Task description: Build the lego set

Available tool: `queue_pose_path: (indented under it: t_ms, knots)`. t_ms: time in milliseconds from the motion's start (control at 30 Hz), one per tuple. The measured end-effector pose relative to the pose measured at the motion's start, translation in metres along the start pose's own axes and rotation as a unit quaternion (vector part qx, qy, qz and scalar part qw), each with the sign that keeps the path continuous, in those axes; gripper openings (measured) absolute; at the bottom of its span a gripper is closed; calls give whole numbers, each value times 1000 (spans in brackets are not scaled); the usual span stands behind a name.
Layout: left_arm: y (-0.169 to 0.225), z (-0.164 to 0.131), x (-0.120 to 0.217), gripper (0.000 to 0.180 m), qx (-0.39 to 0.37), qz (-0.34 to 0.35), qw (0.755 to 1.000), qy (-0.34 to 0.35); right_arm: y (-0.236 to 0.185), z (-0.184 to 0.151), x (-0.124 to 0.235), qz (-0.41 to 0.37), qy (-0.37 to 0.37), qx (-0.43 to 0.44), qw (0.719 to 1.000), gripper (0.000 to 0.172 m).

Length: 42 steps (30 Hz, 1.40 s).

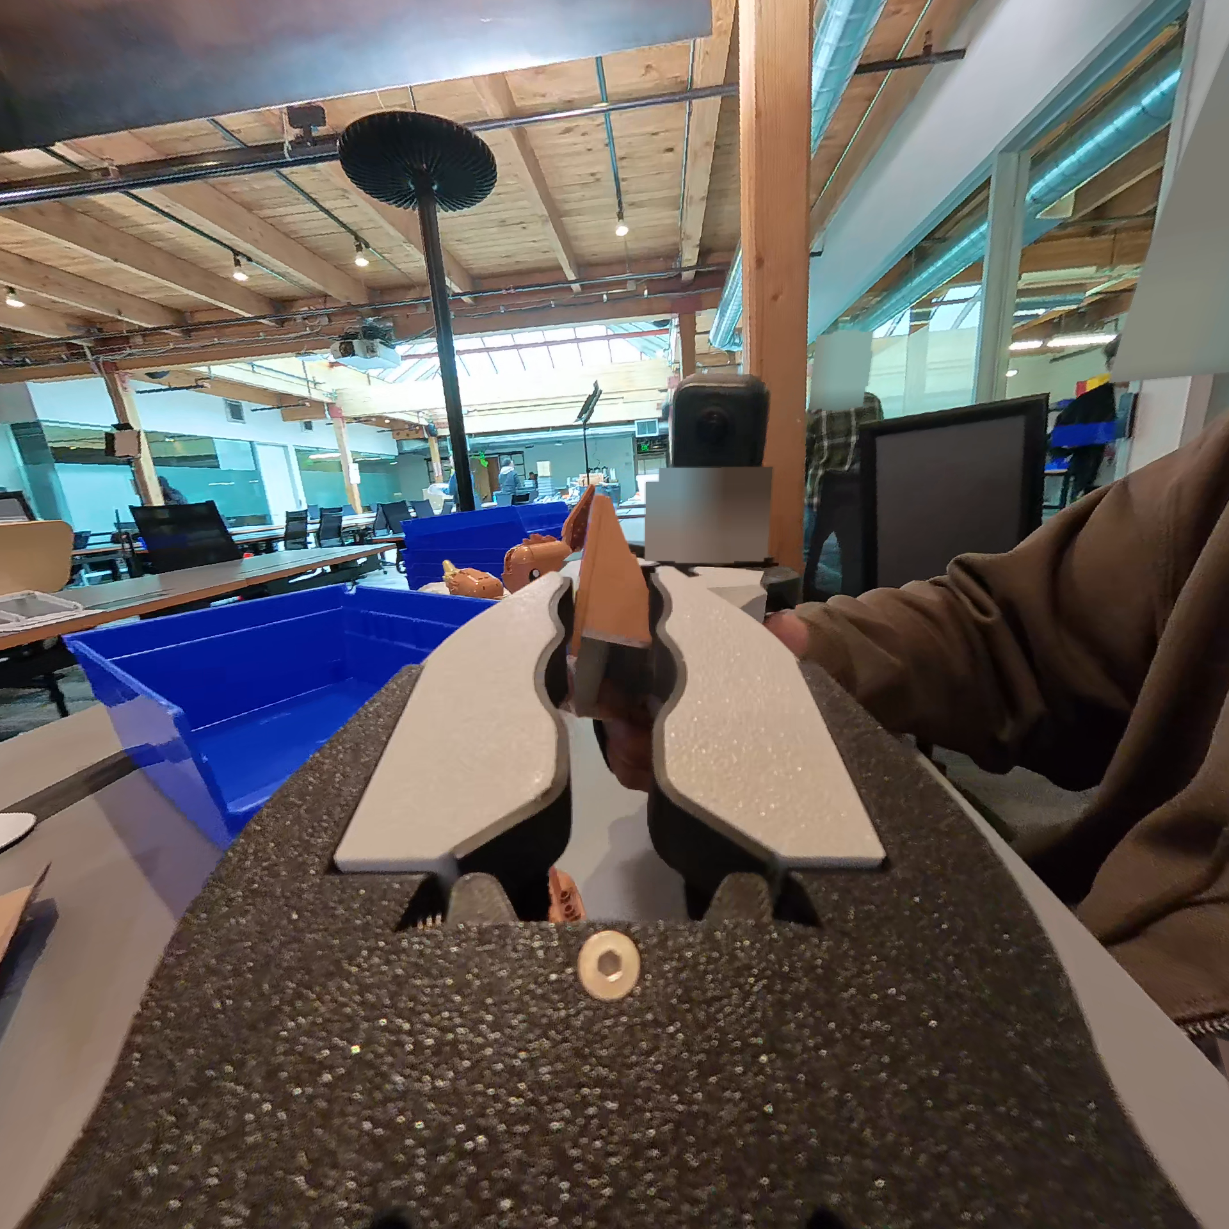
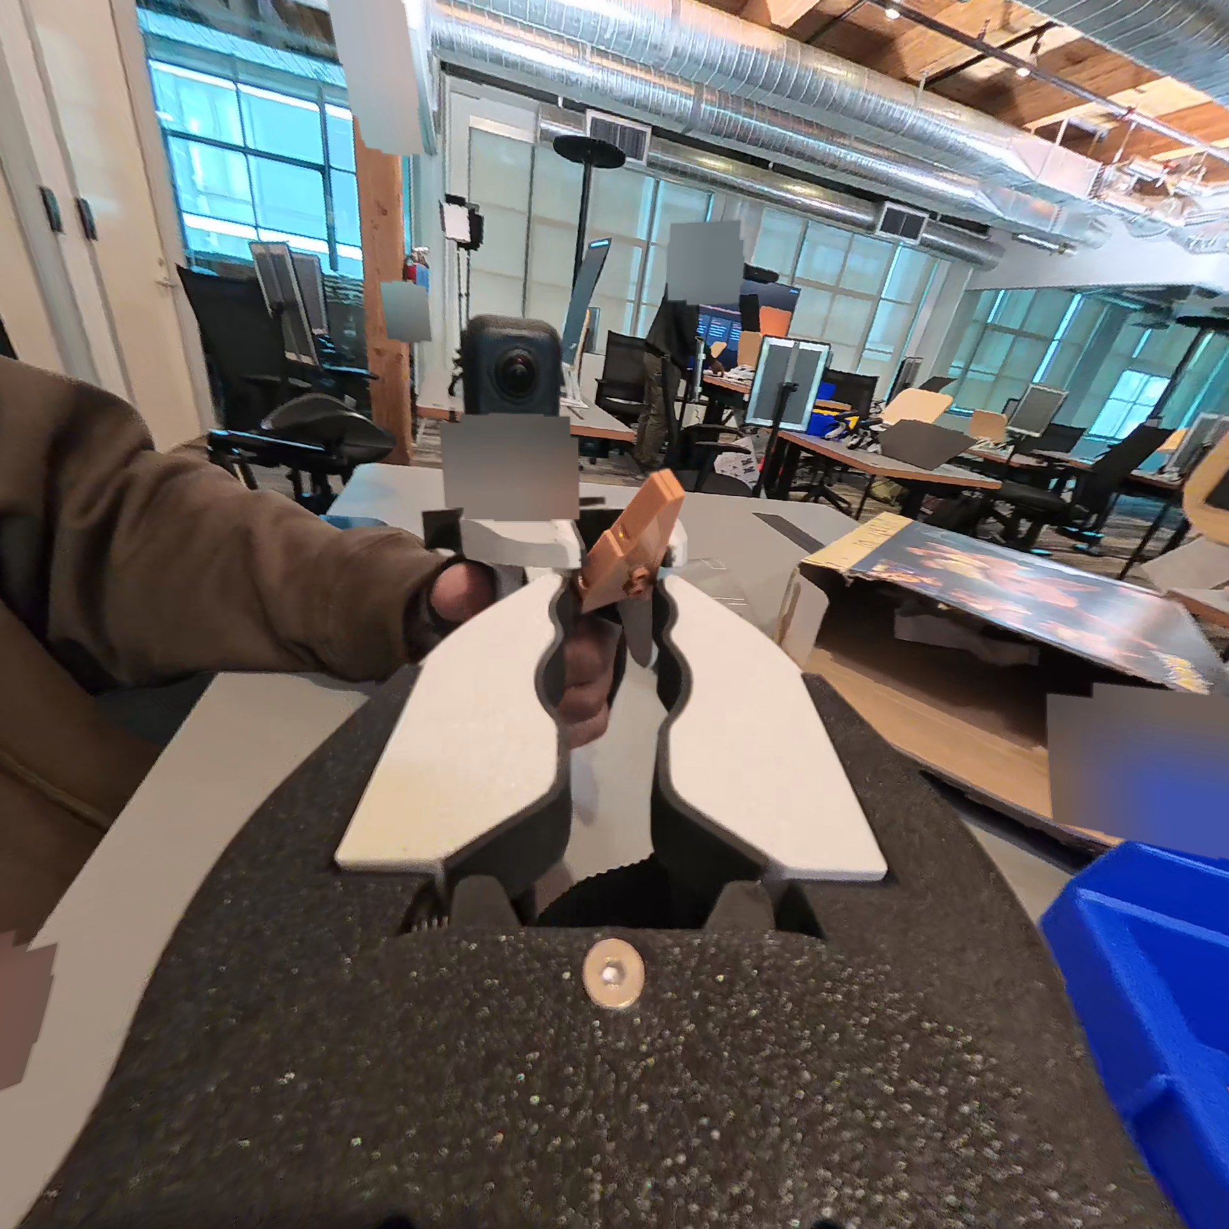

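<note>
1. The left gripper [image 1: 610, 638] is holding its jaws narrow, both grey fingers [image 1: 492, 672] pressing on a flat orange-brown plastic wedge piece [image 1: 615, 585] that is standing upright between the tips.
2. The right gripper [image 2: 608, 598] is facing the left one tip to tip, its jaws also narrow and closing on the lower end of the same orange-brown piece [image 2: 638, 539], which is tilting up and to the right.
3. A hand in a brown sleeve [image 1: 1037, 638] is reaching in from the right behind the left gripper's tips.
4. Both grippers are hovering above a grey table [image 2: 738, 525].
5. An open blue plastic bin [image 1: 266, 678] is sitting left of the left gripper, with brown toy figures [image 1: 532, 562] lying behind it.
6. A torn cardboard box [image 2: 964, 638] is lying to the right.
7. An open office with wooden ceiling beams [image 1: 532, 166] is stretching beyond.
</note>
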State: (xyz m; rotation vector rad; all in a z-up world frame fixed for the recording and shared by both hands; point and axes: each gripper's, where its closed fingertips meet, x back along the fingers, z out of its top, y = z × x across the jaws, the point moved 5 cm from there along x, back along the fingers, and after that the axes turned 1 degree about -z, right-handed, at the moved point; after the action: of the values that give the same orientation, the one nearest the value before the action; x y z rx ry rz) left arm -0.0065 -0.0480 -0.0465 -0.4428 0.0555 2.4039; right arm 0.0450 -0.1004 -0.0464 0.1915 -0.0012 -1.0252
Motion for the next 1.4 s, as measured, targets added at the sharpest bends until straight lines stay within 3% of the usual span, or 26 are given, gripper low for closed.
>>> queue_pose_path:
  t_ms: [300,367,433,567,667,900,1133,1267,1400]
  knots:
    - [-6,10,1,24,-78,70,994,-40,14,0,3,-128,-66,162,976,22]
    - [-5,11,-1,26,-102,85,990,-52,19,-1,3,-186,-96,237,949,22]
    - [-7,9,-4,29,-134,118,981,-77,24,-2,5,-252,-134,325,902,22]
    - [-8,4,-11,30,-174,173,963,-109,21,-3,2,-313,-176,444,821,19]
    - [-8,0,-15,30,-175,201,956,-123,16,-5,-3,-322,-188,478,795,19]
    - [-13,-9,-17,18,-142,234,951,-147,16,-9,-5,-326,-196,486,786,19]
    - [-21,-7,-10,10,-39,215,970,-104,17,-9,-4,-318,-187,501,783,19]
    - [-30,-2,0,8,58,192,979,-46,14,-3,-3,-291,-149,471,819,22]
    - [-33,1,5,8,110,161,980,-20,16,1,-1,-256,-121,402,871,41]
